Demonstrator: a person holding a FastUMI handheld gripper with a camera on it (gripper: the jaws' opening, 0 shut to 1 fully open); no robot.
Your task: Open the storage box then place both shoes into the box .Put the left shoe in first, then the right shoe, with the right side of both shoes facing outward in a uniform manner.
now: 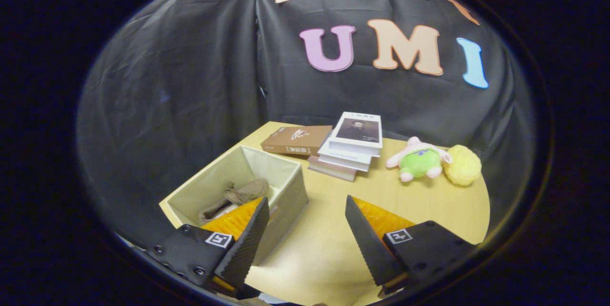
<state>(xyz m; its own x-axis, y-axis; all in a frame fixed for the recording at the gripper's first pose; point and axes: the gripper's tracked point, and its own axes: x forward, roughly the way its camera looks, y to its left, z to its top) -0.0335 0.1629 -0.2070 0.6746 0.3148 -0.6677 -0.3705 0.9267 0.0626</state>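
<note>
In the gripper view the tongs (305,220) stand wide apart with nothing between the two black ribbed fingers (245,244) but bare counter (314,253). Each finger carries an orange backing and a black mount with a small square marker.

Taking the storage box (286,191) as the landmark: it sits open on the wooden counter, just ahead of the left finger, whose tip overlaps the box's near corner in this view; whether it touches the box cannot be told. The right finger is well apart from the box, out over the counter on the box's right. The box is a pale beige, fabric-looking rectangle with upright walls and no lid showing on it.

Inside the box lies a shoe (236,196), grey-brown and soft-looking, on the floor of the box toward its near side, partly hidden behind the left finger's orange backing. Which shoe of the pair it is, and which side faces outward, cannot be told.

Beyond the box's far right corner lies a brown book (295,139), and just beside it a stack of books (350,146) with a white cover on top. Farther right of the box, well apart, are a green and pink plush toy (419,160) and, touching it, a yellow fluffy ball (462,165).
</note>
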